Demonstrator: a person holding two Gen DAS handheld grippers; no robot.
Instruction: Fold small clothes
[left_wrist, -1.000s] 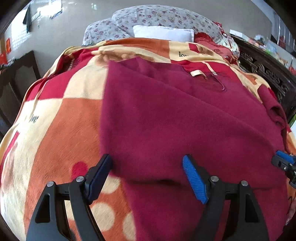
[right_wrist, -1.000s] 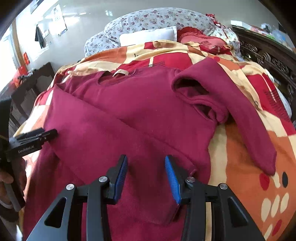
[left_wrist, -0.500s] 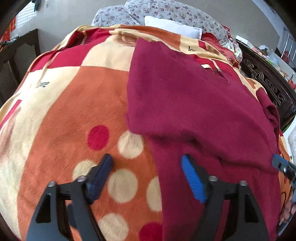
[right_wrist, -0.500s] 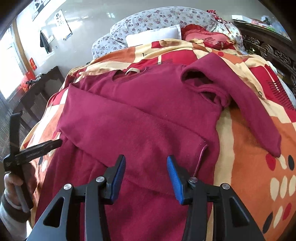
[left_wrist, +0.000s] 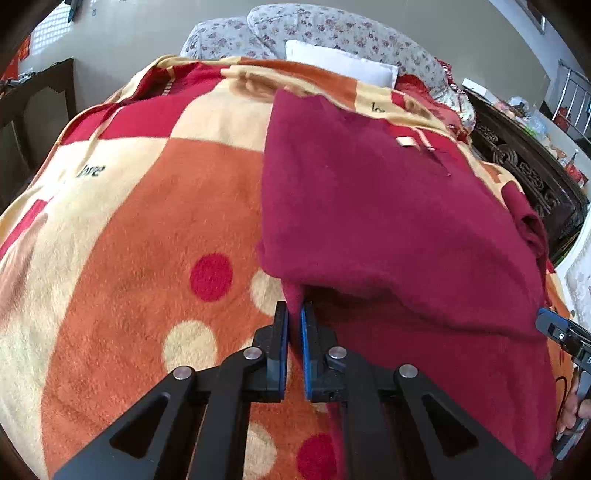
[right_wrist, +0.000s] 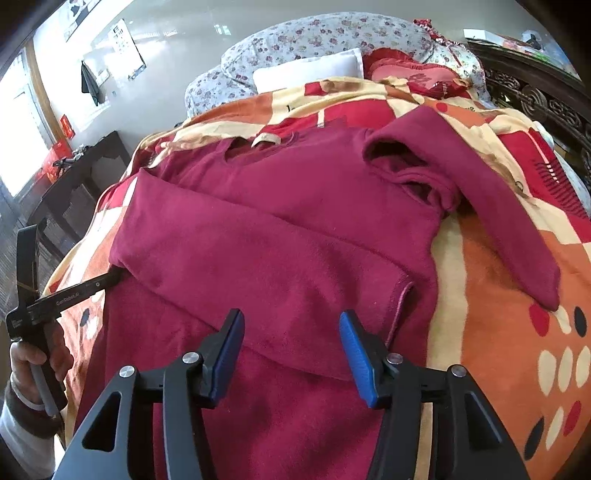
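A maroon sweater (left_wrist: 388, 221) lies flat on the bed, neck label at the far end. My left gripper (left_wrist: 293, 314) is shut on the sweater's left side edge, just below the folded-over part. In the right wrist view, its left sleeve (right_wrist: 258, 266) is folded across the body and its right sleeve (right_wrist: 517, 229) trails out over the blanket. My right gripper (right_wrist: 291, 354) hovers over the folded sleeve's end. Its jaws are opening, and the cloth lies below them, not pinched. The left gripper (right_wrist: 116, 275) shows there too, at the sweater's left edge.
The sweater rests on an orange, red and cream blanket (left_wrist: 147, 240). A white pillow (right_wrist: 310, 70) and floral pillows (right_wrist: 332, 37) lie at the head. A carved dark bed frame (right_wrist: 546, 103) runs along the right, and a dark wooden table (right_wrist: 74, 177) stands at the left.
My left gripper slid to the sweater's left edge and shut on it. The right gripper's jaws spread wider over the folded sleeve and it stayed in place.
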